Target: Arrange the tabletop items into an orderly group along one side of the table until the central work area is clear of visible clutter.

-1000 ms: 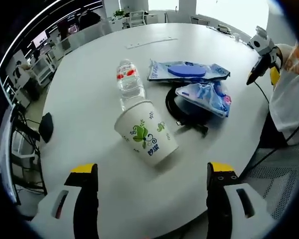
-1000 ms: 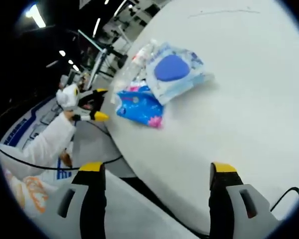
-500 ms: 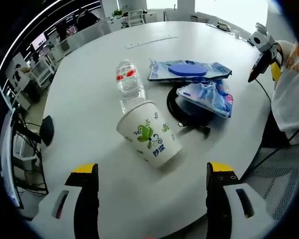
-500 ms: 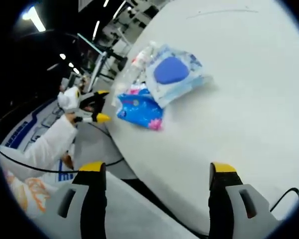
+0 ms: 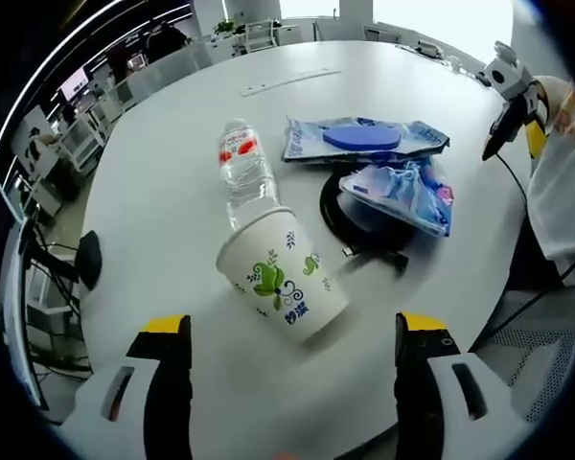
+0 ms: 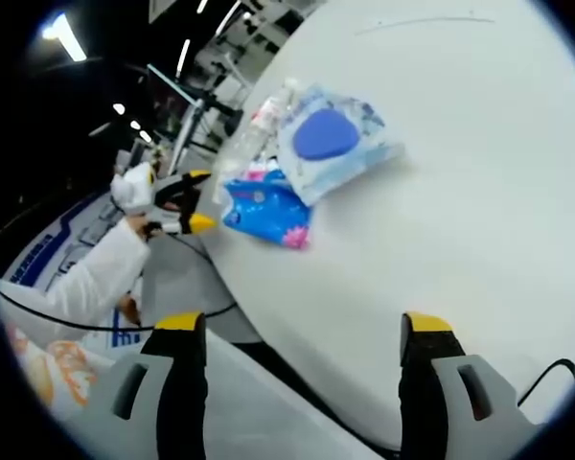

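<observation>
On the round white table (image 5: pixel 172 125), a paper cup (image 5: pixel 283 283) with a green leaf print sits just ahead of my open left gripper (image 5: pixel 292 331), not touching it. A clear water bottle (image 5: pixel 244 172) lies on its side behind the cup. Beyond it are a wet-wipes pack (image 5: pixel 364 137) with a blue lid, and a blue tissue packet (image 5: pixel 402 187) resting on a coiled black cable (image 5: pixel 337 209). My right gripper (image 6: pixel 300 326) is open and empty over the table (image 6: pixel 460 192), far from the wipes pack (image 6: pixel 331 139), the tissue packet (image 6: pixel 266 206) and the bottle (image 6: pixel 259 120).
The right gripper (image 5: pixel 513 96) is held off the table's right edge by a white-sleeved arm. The left gripper (image 6: pixel 177 201) hovers beside the table's edge. A thin pale strip (image 5: pixel 278 81) lies across the far side. Office desks and chairs (image 5: pixel 77 134) stand beyond.
The left view has shifted slightly, so the cup sits a little lower and further left in it. Nothing on the table has moved, and both grippers stay open.
</observation>
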Demonstrator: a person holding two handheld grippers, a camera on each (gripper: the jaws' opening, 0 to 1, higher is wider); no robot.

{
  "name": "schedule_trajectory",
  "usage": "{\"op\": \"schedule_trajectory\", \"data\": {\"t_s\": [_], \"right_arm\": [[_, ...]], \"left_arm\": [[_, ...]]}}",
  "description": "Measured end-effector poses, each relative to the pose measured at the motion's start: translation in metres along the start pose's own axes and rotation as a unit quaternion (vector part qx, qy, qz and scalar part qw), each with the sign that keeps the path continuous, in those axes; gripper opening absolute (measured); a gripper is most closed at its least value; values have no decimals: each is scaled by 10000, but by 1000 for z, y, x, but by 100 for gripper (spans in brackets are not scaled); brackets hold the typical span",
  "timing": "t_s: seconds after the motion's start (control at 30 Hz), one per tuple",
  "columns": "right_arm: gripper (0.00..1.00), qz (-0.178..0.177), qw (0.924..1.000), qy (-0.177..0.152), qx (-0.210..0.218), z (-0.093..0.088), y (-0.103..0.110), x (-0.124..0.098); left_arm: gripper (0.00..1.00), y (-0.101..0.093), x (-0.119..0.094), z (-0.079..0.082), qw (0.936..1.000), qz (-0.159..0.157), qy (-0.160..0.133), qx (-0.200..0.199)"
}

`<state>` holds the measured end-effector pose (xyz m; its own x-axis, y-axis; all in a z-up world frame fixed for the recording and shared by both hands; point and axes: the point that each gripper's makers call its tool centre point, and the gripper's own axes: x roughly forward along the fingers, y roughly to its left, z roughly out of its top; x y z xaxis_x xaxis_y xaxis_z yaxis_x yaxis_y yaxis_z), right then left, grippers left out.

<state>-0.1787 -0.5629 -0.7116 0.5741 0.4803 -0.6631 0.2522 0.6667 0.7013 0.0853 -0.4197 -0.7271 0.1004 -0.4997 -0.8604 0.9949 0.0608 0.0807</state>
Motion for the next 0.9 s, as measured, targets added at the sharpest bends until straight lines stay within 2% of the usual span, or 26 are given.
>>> {"op": "schedule_trajectory", "data": {"t_s": [0.37,0.57,0.9], "right_arm": [[82,-9,10000,-16,37,-2,-3,-2],[81,-27,10000,-2,63,-3,-5,-1],[81,-50,9999,17,-107,-6,-2,1]], "left_arm": [[89,4,2,4,10000,56,-8,72],[88,7,11,9,9998,75,-15,200],[86,11,18,18,9996,172,-78,203]]}}
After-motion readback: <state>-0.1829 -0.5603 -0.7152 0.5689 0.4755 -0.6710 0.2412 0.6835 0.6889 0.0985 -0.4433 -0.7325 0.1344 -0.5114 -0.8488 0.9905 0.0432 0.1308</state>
